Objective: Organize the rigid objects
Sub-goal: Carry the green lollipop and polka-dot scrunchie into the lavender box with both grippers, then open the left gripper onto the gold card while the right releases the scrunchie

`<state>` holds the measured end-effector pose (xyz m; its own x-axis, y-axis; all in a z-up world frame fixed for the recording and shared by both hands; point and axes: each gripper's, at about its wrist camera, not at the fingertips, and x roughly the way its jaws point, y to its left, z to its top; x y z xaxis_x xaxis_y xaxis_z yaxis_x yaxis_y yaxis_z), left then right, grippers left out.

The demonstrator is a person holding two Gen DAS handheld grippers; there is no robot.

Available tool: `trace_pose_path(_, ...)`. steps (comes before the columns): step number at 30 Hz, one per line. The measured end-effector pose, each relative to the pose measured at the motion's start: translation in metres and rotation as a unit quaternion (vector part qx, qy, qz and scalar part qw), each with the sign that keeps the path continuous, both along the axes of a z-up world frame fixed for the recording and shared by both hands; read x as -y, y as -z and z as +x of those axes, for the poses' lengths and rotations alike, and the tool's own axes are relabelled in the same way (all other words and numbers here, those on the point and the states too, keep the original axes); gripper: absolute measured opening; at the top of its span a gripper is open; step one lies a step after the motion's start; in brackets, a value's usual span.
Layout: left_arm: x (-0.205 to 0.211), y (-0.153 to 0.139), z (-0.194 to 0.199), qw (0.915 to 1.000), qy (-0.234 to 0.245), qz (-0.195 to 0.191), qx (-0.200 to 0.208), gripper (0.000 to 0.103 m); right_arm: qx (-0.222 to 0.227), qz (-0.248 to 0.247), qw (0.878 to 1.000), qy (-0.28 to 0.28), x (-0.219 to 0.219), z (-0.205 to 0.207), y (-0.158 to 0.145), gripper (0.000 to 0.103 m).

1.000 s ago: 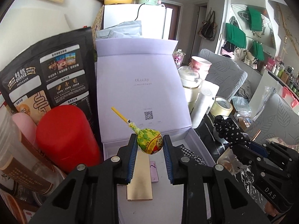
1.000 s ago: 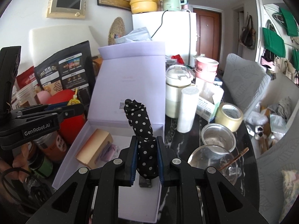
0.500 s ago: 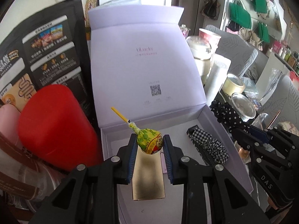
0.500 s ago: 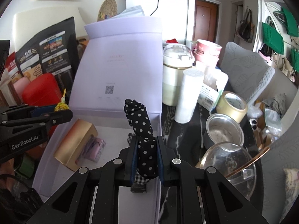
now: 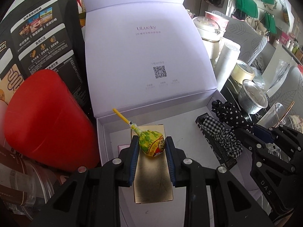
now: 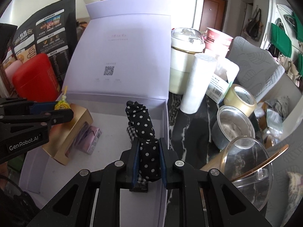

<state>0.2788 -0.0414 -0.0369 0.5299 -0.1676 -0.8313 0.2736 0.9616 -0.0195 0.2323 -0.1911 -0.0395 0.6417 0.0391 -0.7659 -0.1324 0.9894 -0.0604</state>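
Both grippers have dropped closer over the open lavender box (image 5: 106, 141): right gripper (image 6: 148, 162) clamped on polka-dot item (image 6: 145, 132) near right wall, left gripper (image 5: 151, 147) pinching lollipop (image 5: 151, 143) above gold box (image 5: 153, 179); lower w/ care, release in free spots.

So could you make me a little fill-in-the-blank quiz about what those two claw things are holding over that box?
1. The left gripper is shut on a ____ in a yellow-green wrapper.
2. The right gripper is shut on a black item with white ____.
3. The lavender box has its lid standing ____.
4. Under the left gripper, inside the box, lies a flat ____-coloured carton.

Missing words: lollipop; dots; open; gold
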Motion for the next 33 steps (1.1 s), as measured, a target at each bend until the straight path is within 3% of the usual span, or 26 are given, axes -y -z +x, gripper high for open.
trace_pose_path(6, 0.000, 0.009, 0.007, 0.9993, -0.016, 0.003, -0.035, 0.027, -0.007, -0.003, 1.000, 0.007, 0.000, 0.001, 0.002, 0.023)
trace_pose_path(15, -0.001, 0.007, 0.004, 0.9987, -0.021, 0.005, -0.047, 0.027, 0.004, -0.013, 1.000, 0.000, -0.006, -0.004, -0.004, 0.034)
trace_pose_path(33, -0.008, -0.021, -0.011, 0.9994, -0.015, -0.018, -0.027, 0.027, 0.038, 0.006, 0.999, -0.004, -0.005, -0.023, -0.033, 0.034)
